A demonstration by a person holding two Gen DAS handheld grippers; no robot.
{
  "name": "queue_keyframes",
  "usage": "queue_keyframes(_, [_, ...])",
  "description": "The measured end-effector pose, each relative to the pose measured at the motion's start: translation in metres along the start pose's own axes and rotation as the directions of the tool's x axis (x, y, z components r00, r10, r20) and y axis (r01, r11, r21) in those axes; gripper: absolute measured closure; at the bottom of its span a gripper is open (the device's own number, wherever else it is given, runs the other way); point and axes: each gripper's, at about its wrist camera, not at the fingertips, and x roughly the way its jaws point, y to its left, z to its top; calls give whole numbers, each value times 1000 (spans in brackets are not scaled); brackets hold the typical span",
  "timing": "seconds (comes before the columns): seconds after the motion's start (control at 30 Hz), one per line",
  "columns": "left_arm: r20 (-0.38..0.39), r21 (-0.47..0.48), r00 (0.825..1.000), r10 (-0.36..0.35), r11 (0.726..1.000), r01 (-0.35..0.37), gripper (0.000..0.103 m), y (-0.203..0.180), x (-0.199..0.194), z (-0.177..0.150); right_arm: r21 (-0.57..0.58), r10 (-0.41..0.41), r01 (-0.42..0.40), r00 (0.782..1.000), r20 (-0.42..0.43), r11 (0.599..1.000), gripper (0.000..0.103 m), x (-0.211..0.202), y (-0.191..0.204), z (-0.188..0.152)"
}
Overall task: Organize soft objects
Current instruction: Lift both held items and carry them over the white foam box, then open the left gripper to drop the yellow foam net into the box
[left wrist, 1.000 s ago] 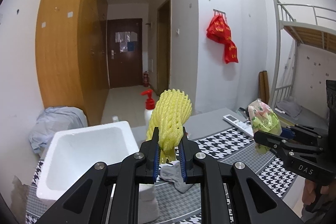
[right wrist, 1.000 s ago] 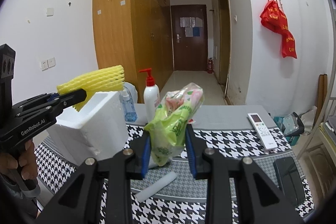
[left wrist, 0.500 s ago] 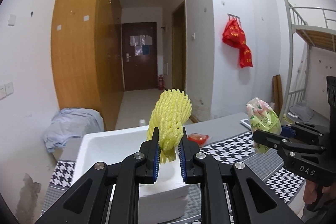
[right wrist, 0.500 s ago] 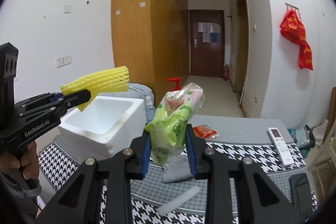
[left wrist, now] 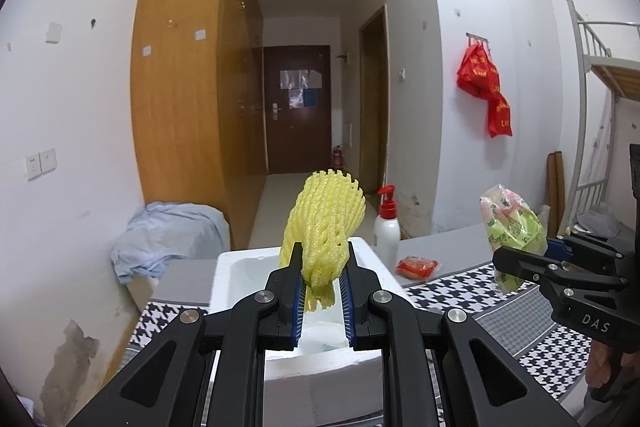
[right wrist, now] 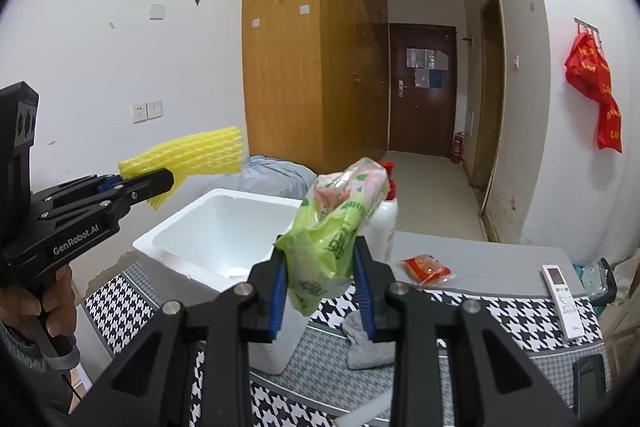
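Observation:
My left gripper (left wrist: pixel 322 291) is shut on a yellow foam net sleeve (left wrist: pixel 325 217) and holds it above the near wall of a white foam box (left wrist: pixel 320 375). From the right wrist view the sleeve (right wrist: pixel 192 155) sits left of and above the box (right wrist: pixel 216 227). My right gripper (right wrist: pixel 322 291) is shut on a green and pink plastic packet (right wrist: pixel 340 223), held in the air just right of the box. That packet also shows in the left wrist view (left wrist: pixel 512 223).
A white pump bottle with red top (left wrist: pixel 386 227) stands behind the box. A red snack packet (right wrist: pixel 426 267), a grey cloth (right wrist: pixel 366 341), a white remote (right wrist: pixel 562 291) and a dark phone (right wrist: pixel 590 383) lie on the houndstooth tablecloth (right wrist: pixel 516 315). A blue-covered bundle (left wrist: pixel 168 231) sits left.
Both grippers have moved left toward the foam box, carrying their loads. The left gripper now sits over the box's near wall. Neither grip has changed.

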Motion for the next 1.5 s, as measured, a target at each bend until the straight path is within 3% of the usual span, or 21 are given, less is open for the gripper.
queue_keyframes(0.43, [-15, -19, 999, 36, 999, -36, 86, 16, -2, -3, -33, 49, -49, 999, -9, 998, 68, 10, 17, 5])
queue_keyframes(0.9, [-78, -29, 997, 9, 1000, -11, 84, 23, 26, -7, -45, 47, -48, 999, -27, 998, 68, 21, 24, 6])
queue_keyframes(0.97, [-95, -42, 995, 4, 999, -8, 77, 27, 33, -9, -44, 41, -43, 999, -32, 998, 68, 23, 24, 6])
queue_keyframes(1.03, [-106, -55, 994, -14, 998, 8, 42, 31, 37, -11, -44, 37, -38, 999, -36, 998, 68, 25, 25, 8])
queue_keyframes(1.1, [-100, -74, 995, -13, 997, 6, 25, 35, 37, -14, -46, 33, -35, 999, -38, 998, 68, 28, 27, 9])
queue_keyframes(1.23, [-74, -73, 997, 13, 997, -19, 5, 38, 32, -13, -51, 35, -37, 999, -42, 998, 68, 31, 33, 11])
queue_keyframes(1.33, [-41, -72, 998, 55, 996, -57, 1, 41, 26, -13, -51, 40, -42, 998, -45, 998, 68, 34, 36, 12])
queue_keyframes(1.5, [-42, -68, 997, 65, 995, -68, 1, 48, 20, -15, -57, 51, -54, 998, -45, 997, 68, 35, 38, 12])
